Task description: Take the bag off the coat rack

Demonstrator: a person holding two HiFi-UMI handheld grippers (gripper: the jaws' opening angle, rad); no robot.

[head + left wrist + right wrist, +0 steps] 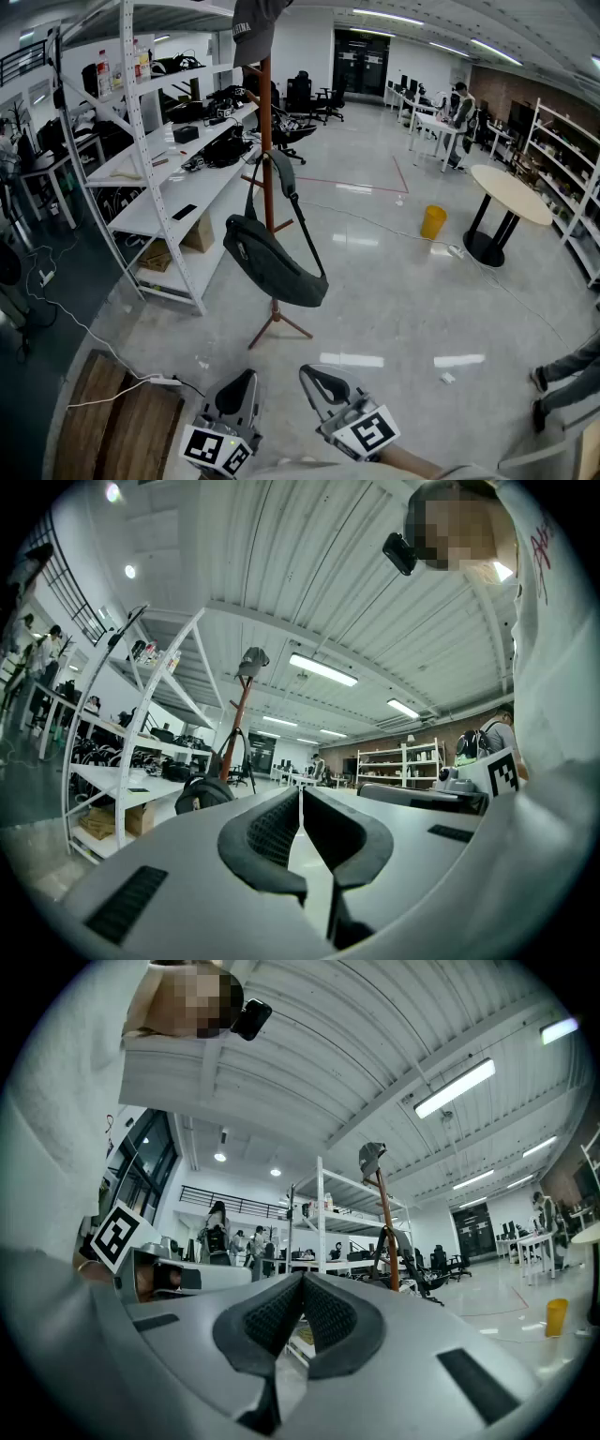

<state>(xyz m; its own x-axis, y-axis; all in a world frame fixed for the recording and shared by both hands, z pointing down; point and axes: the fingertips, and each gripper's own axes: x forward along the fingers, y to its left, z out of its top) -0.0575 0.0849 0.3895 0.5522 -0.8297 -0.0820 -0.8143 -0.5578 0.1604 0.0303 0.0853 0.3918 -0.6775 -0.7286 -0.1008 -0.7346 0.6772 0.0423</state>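
You are at the very start of the job, on the approach: the bag hangs on the coat rack out on the open floor, well apart from both tools, which sit low and close to your body at the bottom of the head view. Your left tool is clenched with nothing in it; its own view shows the two dark pads meeting along a thin line. Your right tool is clenched and empty as well, its pads pressed together at the tips.

The next move, as I judge it, calls for stepping closer and bringing one tool up to the strap where it loops over the peg. You need to release that tool first so the strap can pass between the pads, then close on it and lift up and away from the pole. The rack stands on thin tripod feet and carries a cap at the top, so a sideways tug could rock it. A straight lift looks safer, perhaps with the other tool under the bag's body.

The bag is a dark grey sling bag, long and rounded, hanging at a slant about halfway up the brown pole. Its wide strap runs up to the peg in a narrow loop, and the lower end points toward you, clear of the floor. It looks soft and part filled, so expect it to sag and swing once it comes free of the peg
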